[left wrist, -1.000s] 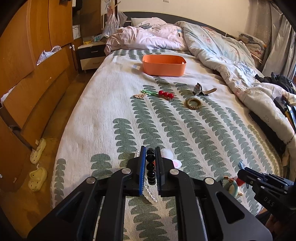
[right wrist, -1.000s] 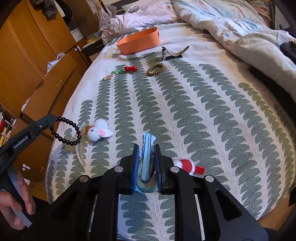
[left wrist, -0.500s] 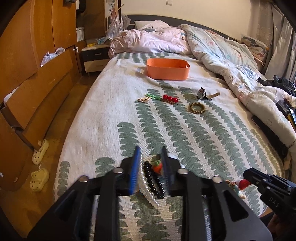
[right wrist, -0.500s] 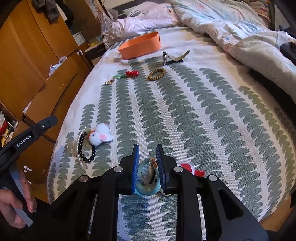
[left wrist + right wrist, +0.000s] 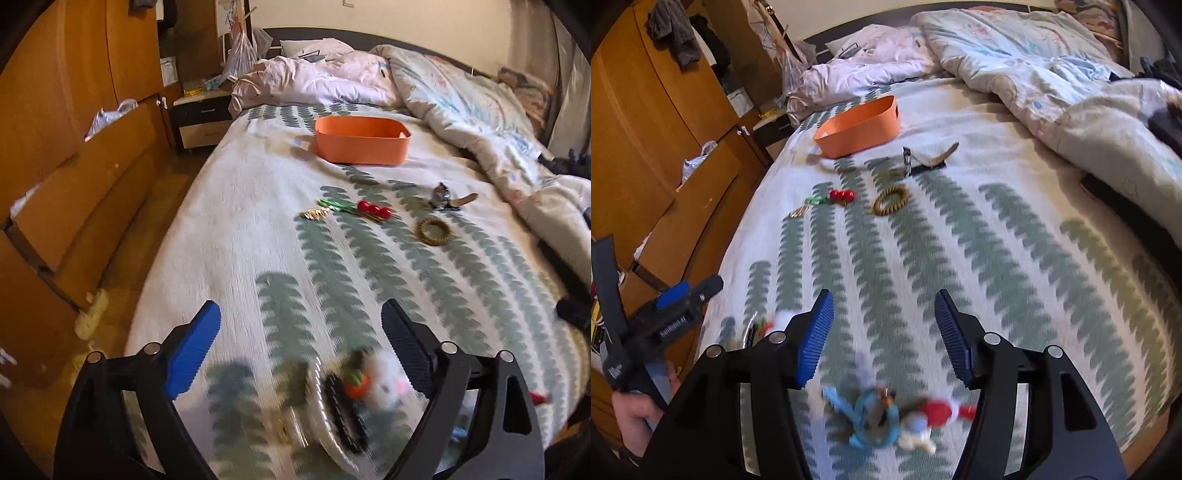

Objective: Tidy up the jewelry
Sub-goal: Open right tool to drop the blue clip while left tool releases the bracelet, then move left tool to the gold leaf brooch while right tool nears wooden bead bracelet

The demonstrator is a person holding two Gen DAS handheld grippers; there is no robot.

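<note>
My left gripper (image 5: 301, 321) is opening wide above the bedspread with nothing between its fingers. Below it lie a black bead bracelet (image 5: 343, 410), a pearl strand (image 5: 317, 413) and a white bunny hair tie (image 5: 384, 380), all blurred. My right gripper (image 5: 884, 314) is also opening, its pads bare. A blue hair ring (image 5: 875, 417) and a red Santa clip (image 5: 938, 410) lie on the cover beneath it. Farther up the bed sit an orange box (image 5: 362, 138), a cherry clip (image 5: 373, 210), a gold clip (image 5: 314, 214), a braided ring (image 5: 434, 230) and a watch (image 5: 443, 195).
A rumpled duvet (image 5: 461, 110) covers the right side of the bed. Wooden wardrobe drawers (image 5: 74, 184) and a nightstand (image 5: 201, 118) line the left. A hand (image 5: 639, 413) holds the left gripper (image 5: 687, 295) at the left edge of the right wrist view.
Both grippers went from shut to wide open. The black bracelet left the left jaws and the blue ring left the right jaws; both now lie on the bed. Both views pushed forward.
</note>
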